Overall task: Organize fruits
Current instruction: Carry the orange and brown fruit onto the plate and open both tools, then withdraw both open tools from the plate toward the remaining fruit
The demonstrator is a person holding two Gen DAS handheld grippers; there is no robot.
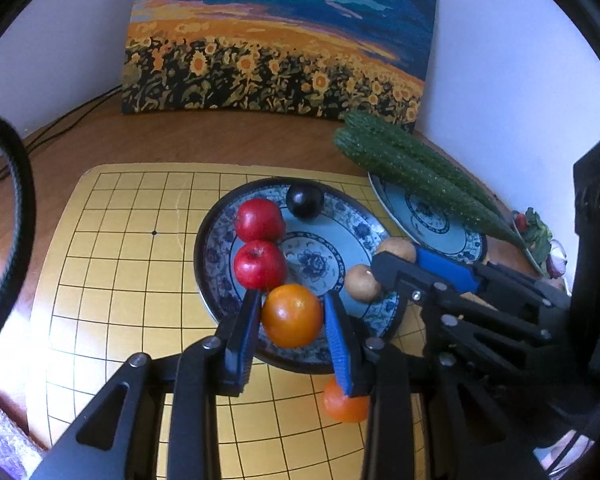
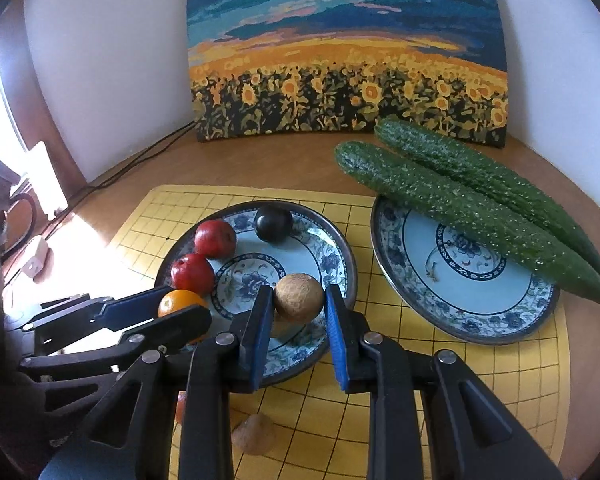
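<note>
A blue-patterned fruit plate holds two red apples, a dark plum and a brown fruit. My left gripper is shut on an orange over the plate's near rim. My right gripper is shut on a round brown fruit over the plate's right side; it also shows in the left wrist view. A second orange and another brown fruit lie on the mat in front of the plate.
A second patterned plate at the right carries two cucumbers. Both plates stand on a yellow grid mat on a wooden table. A sunflower painting leans against the back wall. Cables run at back left.
</note>
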